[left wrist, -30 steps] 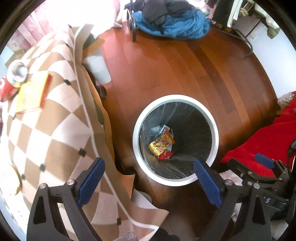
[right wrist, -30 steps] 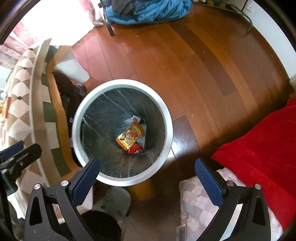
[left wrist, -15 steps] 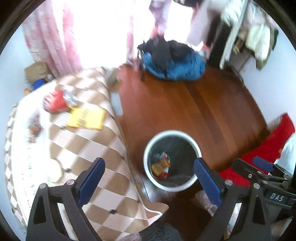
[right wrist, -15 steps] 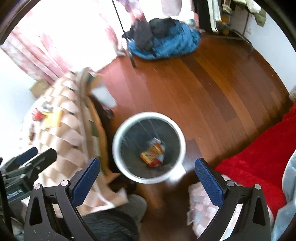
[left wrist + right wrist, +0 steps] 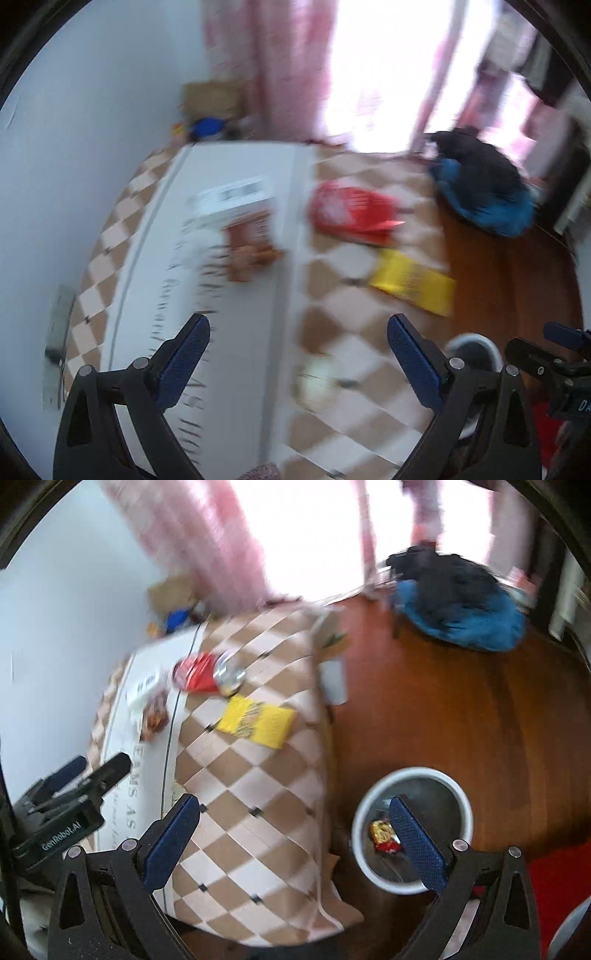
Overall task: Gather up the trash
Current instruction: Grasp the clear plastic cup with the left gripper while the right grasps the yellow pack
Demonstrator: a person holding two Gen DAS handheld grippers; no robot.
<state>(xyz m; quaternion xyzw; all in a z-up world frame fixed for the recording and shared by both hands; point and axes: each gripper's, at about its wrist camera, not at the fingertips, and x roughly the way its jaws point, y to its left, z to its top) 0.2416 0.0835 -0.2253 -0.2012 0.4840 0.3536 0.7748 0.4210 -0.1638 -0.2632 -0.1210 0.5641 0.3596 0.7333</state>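
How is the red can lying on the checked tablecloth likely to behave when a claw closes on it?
The red can lies on its side, so a push would probably roll it across the tablecloth. It looks dented, perhaps empty: likely light, and its thin wall may buckle under a squeeze. Motion blur hides finer detail.

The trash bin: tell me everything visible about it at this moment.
The trash bin is round with a white rim and a dark, glossy liner inside. It stands upright on the reddish wooden floor, beside the hanging edge of the checkered tablecloth. At its bottom lies a yellow-and-red snack wrapper. One blue pad of the right tongs overlaps it in the right wrist view. In the left wrist view only a blurred piece of rim shows.
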